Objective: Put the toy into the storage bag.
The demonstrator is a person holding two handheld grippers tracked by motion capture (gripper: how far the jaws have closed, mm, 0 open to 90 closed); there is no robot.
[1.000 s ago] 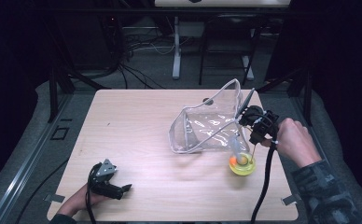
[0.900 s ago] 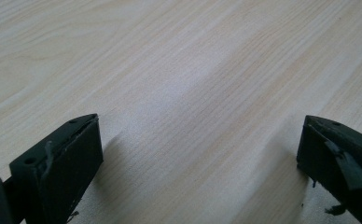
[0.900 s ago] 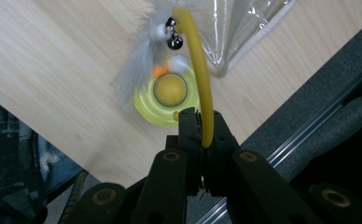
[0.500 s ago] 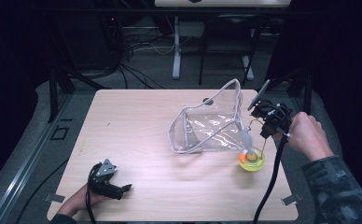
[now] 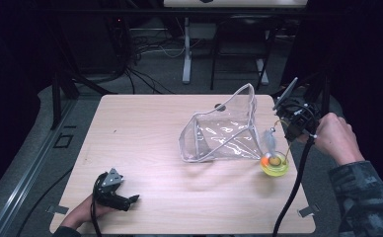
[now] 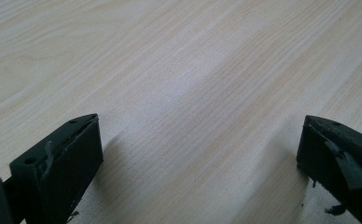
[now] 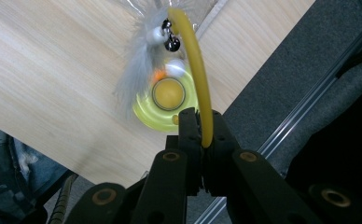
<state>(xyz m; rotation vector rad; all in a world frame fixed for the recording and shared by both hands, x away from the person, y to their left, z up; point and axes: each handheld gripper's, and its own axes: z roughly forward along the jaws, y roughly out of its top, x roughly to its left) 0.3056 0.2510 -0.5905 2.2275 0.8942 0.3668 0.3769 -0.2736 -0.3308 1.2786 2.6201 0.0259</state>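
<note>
While the left gripper (image 5: 114,190) rests low on the near left part of the tabletop (image 5: 145,143) with its jaws wide apart and nothing between them, the right gripper (image 5: 294,123) does the work at the far right edge. Its jaws are clenched tight on a thin yellow wand (image 7: 195,70), which bends up and over like a little fishing rod. From the tip of the wand hang a grey feather (image 7: 139,65) and small bells (image 7: 167,37). The wand belongs to a cat toy (image 5: 274,163), a round yellow dish with an orange ball in it, and that toy sits on the tabletop just beside the right bottom corner of a clear plastic bag (image 5: 224,131). A second ago the right gripper was lower and closer to the bag, right over the toy. Now it has moved out to the right and up a bit, and the toy has slid along with it, a little away from the bag's mouth. The bag stands open in the same place, with nothing seen inside. To me this looks like the toy is being pulled or lifted by its wand, maybe to swing it round and put it into the bag. The thin wand bends easily, so the dish may drag or wobble.
</note>
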